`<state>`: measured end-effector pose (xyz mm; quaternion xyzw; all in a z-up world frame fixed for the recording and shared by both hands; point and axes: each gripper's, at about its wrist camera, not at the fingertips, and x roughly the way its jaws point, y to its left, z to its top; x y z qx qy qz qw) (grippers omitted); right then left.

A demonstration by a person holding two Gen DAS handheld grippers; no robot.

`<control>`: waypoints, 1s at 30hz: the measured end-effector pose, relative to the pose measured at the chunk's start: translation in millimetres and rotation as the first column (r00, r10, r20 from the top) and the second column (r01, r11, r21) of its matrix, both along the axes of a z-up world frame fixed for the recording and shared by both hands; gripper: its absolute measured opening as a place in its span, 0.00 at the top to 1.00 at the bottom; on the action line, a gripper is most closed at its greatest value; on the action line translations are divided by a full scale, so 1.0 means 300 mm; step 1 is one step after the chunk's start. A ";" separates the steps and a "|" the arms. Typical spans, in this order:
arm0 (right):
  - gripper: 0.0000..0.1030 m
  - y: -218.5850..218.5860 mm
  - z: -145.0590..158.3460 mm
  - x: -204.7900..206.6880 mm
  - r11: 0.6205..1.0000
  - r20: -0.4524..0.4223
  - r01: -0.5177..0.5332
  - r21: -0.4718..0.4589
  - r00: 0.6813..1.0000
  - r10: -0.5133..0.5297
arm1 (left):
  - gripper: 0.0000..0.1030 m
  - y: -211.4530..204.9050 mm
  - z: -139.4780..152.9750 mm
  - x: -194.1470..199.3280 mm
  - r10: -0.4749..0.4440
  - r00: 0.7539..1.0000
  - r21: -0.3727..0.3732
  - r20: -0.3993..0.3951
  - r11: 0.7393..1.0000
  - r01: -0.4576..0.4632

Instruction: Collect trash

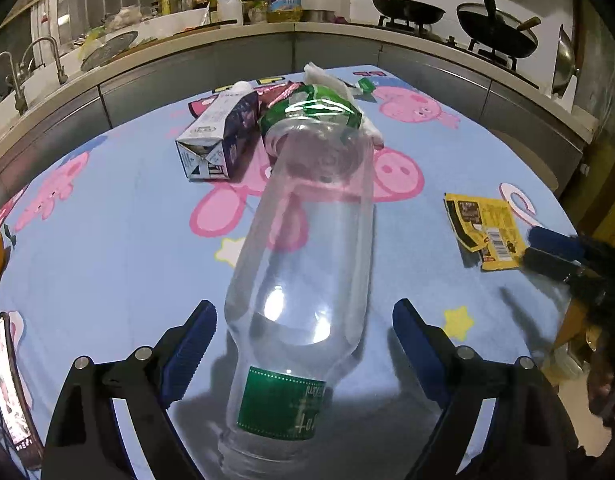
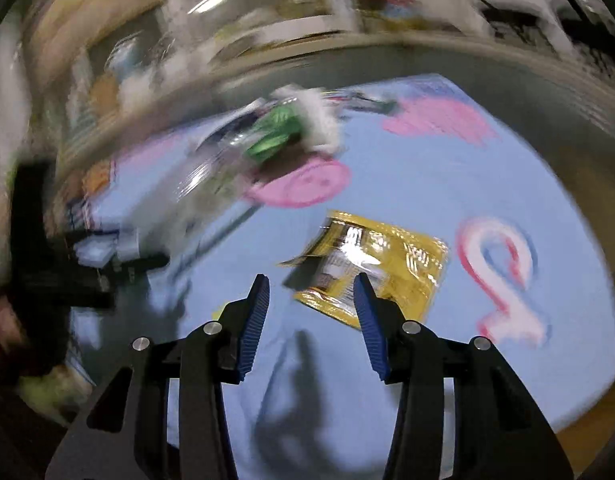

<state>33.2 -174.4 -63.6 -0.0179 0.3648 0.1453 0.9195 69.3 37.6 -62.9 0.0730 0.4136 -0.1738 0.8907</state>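
Observation:
A clear plastic bottle (image 1: 307,264) with a green label lies on the blue cartoon tablecloth (image 1: 107,248), its neck towards me. My left gripper (image 1: 305,332) is open, its blue pads (image 1: 195,344) on either side of the bottle without touching it. A yellow wrapper (image 2: 383,268) lies flat just ahead of my right gripper (image 2: 311,308), which is open and empty; the wrapper also shows in the left wrist view (image 1: 483,228). The right gripper (image 1: 547,250) shows at that view's right edge. The right wrist view is motion-blurred.
A milk carton (image 1: 219,136), a green packet (image 1: 311,108), white tissue (image 1: 331,80) and a red wrapper (image 1: 275,92) lie behind the bottle. A phone (image 1: 7,384) lies at the table's left edge. Counter, sink and stove with woks (image 1: 495,32) curve behind.

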 end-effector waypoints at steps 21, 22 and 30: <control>1.00 -0.069 0.059 0.096 1.000 0.106 -0.015 0.006 0.994 0.015 | 0.39 0.019 0.040 -0.033 -0.077 0.996 -0.109 -0.053 0.991 0.071; 1.00 -0.092 0.076 0.090 0.999 0.111 0.002 0.043 0.994 -0.007 | 0.39 0.014 0.054 -0.042 -0.088 0.995 -0.130 -0.051 0.988 0.080; 1.00 -0.343 0.148 0.080 0.938 0.119 0.172 0.300 0.969 -0.216 | 0.39 -0.115 0.150 -0.026 -0.187 0.982 -0.189 -0.008 0.965 0.182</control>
